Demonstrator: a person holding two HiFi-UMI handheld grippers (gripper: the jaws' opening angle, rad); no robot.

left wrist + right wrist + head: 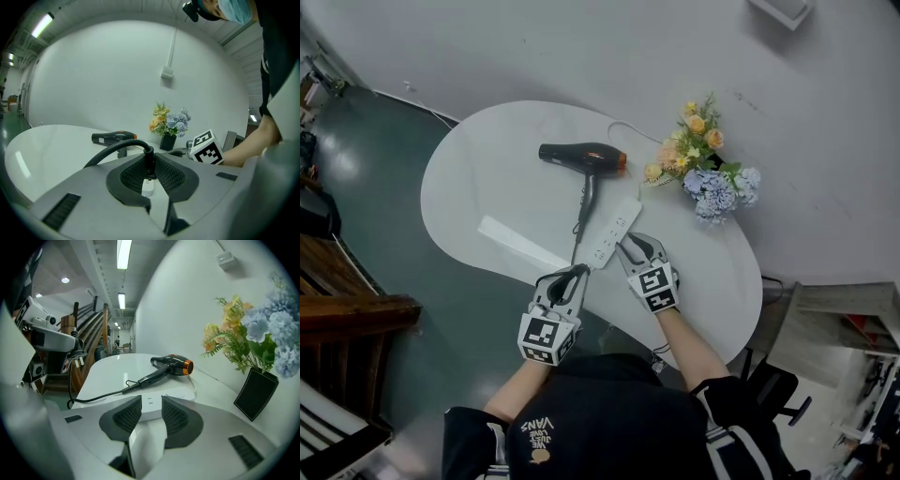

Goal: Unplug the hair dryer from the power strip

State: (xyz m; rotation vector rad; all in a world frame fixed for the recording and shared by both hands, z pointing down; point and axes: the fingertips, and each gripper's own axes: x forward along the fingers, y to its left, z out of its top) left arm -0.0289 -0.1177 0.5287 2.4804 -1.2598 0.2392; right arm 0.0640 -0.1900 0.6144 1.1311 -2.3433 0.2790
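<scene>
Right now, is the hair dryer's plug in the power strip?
No, the left gripper holds the plug up in the air with its metal prongs bare, away from the power strip.

A white table [487, 187] bears a hair dryer [581, 157], power strip [619, 225] and flowers [703, 164].

Our left gripper [577, 274] is clamped on the plug [149, 159]; our right gripper [636, 247] clasps the power strip [152, 405] end.
</scene>
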